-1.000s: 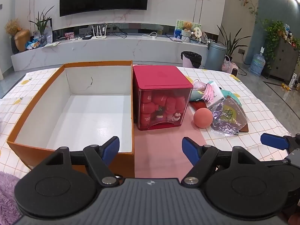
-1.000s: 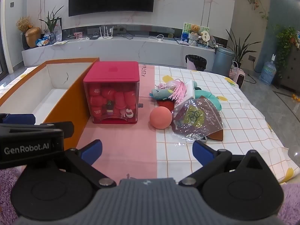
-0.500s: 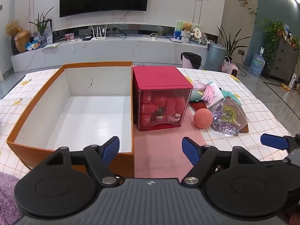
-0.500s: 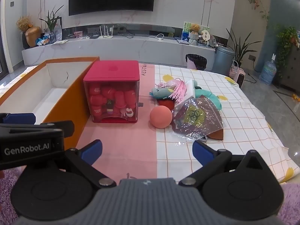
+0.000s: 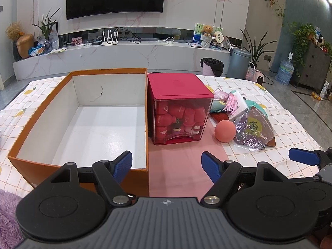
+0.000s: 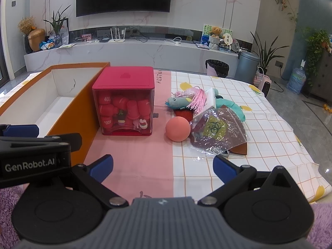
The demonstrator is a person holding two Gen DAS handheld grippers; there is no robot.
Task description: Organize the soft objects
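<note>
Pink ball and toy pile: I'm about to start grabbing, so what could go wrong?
The pink ball is round and may roll away when nudged. The crinkly plastic bag overlaps the plush toys, so lifting one could drag the others. Both tools, left and right, are open and empty.

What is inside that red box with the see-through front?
Through the front of the red box show red cup-like pieces, some printed 400, plus small figures near the bottom. Whatever sits behind them, or under the solid lid, is hidden.
</note>
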